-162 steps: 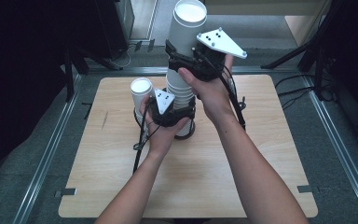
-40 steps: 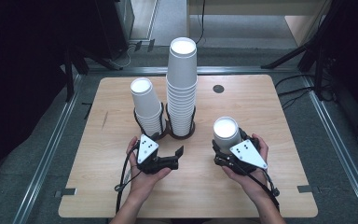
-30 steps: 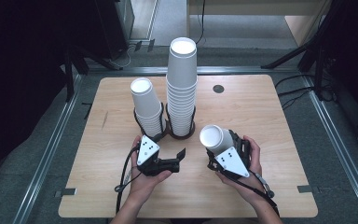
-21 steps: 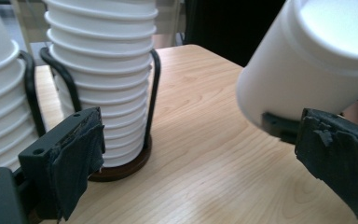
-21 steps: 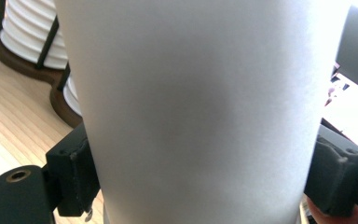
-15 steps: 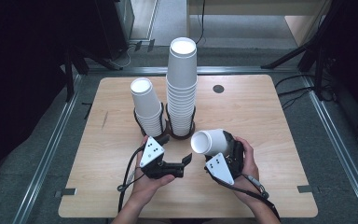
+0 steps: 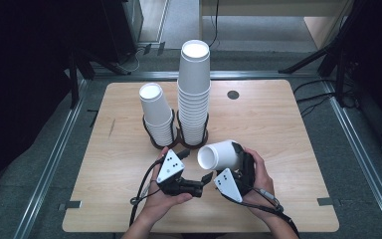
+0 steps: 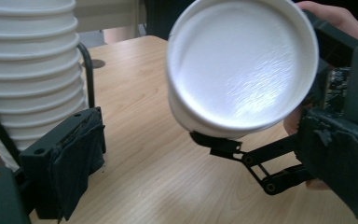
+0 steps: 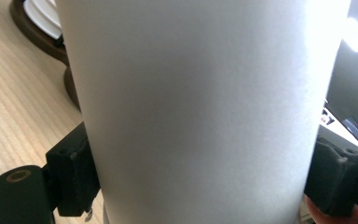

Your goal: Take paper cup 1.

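Right gripper [image 7: 229, 167] clamped the cup [image 7: 219, 155] sideways near the tall stack [image 7: 194, 94], offering its base to the wide-open left gripper [image 7: 199, 172].

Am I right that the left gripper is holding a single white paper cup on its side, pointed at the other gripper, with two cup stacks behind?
Not quite: the right gripper holds the single white paper cup, as the high view shows. It lies on its side, pointed at the left gripper, whose fingers are open. The two cup stacks stand behind.
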A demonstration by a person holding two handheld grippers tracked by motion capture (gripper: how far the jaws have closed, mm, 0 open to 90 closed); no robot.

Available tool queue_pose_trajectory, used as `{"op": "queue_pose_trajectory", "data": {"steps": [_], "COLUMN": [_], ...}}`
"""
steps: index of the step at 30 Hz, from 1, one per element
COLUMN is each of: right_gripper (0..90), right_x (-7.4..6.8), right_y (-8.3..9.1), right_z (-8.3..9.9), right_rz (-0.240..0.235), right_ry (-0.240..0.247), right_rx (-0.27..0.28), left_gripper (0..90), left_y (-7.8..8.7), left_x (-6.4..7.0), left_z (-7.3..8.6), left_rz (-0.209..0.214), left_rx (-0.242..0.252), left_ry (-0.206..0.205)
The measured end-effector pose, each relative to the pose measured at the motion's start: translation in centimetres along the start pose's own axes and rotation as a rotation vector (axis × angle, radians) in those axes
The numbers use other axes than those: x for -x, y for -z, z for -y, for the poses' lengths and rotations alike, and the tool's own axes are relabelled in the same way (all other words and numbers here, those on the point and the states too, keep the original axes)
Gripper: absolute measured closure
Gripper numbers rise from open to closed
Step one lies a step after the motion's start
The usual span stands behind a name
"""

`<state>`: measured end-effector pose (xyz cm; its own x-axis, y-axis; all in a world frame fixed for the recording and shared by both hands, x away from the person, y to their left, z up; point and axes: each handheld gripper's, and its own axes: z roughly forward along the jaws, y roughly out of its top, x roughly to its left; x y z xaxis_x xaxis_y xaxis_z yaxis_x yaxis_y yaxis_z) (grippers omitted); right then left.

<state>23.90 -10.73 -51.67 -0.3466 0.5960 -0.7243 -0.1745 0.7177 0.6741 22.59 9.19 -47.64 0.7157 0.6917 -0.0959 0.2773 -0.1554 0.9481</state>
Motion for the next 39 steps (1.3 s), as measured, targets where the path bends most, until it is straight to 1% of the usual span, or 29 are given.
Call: {"op": "queue_pose_trajectory", "data": {"steps": [3,6,8,10,13,17,20,23,27,32,35,38,39], "right_gripper": [13.5,13.5,13.5,13.5,13.5,13.5,13.5,13.5,13.5,13.5,13.5,13.5,13.5], "right_x": [-0.3,-0.4,-0.5,-0.5,-0.7,-1.0,-1.3,-1.3,-1.3,-1.4,-1.4,-1.3,-1.3], "right_y": [0.1,0.1,0.2,0.2,0.3,0.2,0.3,0.4,0.4,0.5,0.6,0.6,0.6], "right_z": [-0.1,-0.1,-0.1,0.0,0.0,-0.1,-0.2,-0.2,-0.2,-0.3,-0.3,-0.3,-0.3], "right_rz": [-0.016,-0.024,-0.024,-0.037,-0.046,-0.06,-0.073,-0.086,-0.088,-0.091,-0.092,-0.088,-0.085], "right_ry": [0.018,0.022,0.036,0.04,0.056,0.069,0.067,0.071,0.077,0.083,0.081,0.093,0.095], "right_rx": [0.012,0.029,0.038,0.047,0.059,0.065,0.072,0.087,0.094,0.104,0.105,0.112,0.112], "left_gripper": [4.2,5.1,6.3,7.6,12.8,13.2,13.5,13.9,14.9,15.4,15.7,16.0,17.5], "left_y": [0.0,0.0,0.1,0.1,0.2,0.3,0.2,0.2,0.2,0.2,0.2,0.2,0.2], "left_x": [0.2,0.2,0.1,0.1,0.2,0.3,0.3,0.3,0.3,0.4,0.3,0.1,0.0], "left_z": [0.0,0.0,0.0,0.0,-0.1,-0.2,-0.2,-0.2,-0.3,-0.3,-0.4,-0.4,-0.4], "left_rz": [0.012,0.03,0.043,0.045,0.046,0.041,0.036,0.049,0.059,0.059,0.065,0.078,0.082], "left_rx": [-0.001,-0.003,-0.004,-0.001,0.008,0.005,-0.003,-0.005,-0.012,-0.021,-0.026,-0.029,-0.028], "left_ry": [-0.007,-0.009,-0.009,-0.01,-0.01,-0.016,-0.02,-0.014,-0.005,-0.004,0.011,0.027,0.03]}}
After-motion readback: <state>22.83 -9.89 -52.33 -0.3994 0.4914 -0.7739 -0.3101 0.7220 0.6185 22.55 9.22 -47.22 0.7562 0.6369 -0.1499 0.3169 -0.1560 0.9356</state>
